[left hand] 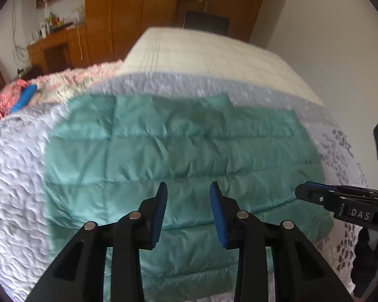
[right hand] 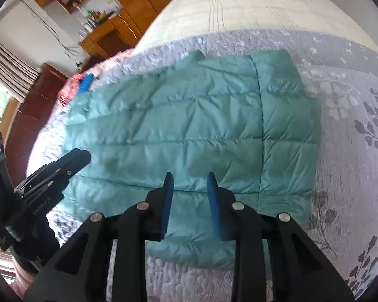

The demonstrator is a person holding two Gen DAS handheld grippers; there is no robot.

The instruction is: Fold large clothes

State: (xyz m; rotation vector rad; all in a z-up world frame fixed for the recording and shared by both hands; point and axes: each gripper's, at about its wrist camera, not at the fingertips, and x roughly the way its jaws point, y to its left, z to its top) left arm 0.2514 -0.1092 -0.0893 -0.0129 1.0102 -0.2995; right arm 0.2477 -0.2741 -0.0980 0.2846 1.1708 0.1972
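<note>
A teal quilted puffer jacket (left hand: pixel 163 151) (right hand: pixel 189 125) lies flat on the bed, folded into a rough rectangle. My left gripper (left hand: pixel 189 185) hovers above its near part, jaws open, blue pads apart with nothing between them. It also shows side-on at the left of the right wrist view (right hand: pixel 83 156). My right gripper (right hand: pixel 189 176) hangs over the jacket's near edge, open and empty too. In the left wrist view its tip (left hand: pixel 302 191) reaches in from the right, over the jacket's right edge. Neither gripper touches the cloth.
The jacket rests on a lilac floral quilt (left hand: pixel 12 176) (right hand: pixel 352 125); beyond it is a cream bed cover (left hand: pixel 201 58). A pink blanket (left hand: pixel 75 80) and a blue item (left hand: pixel 25 98) lie at the far left. Behind stand a wooden wardrobe (left hand: pixel 138 12) and a cluttered desk (left hand: pixel 55 47).
</note>
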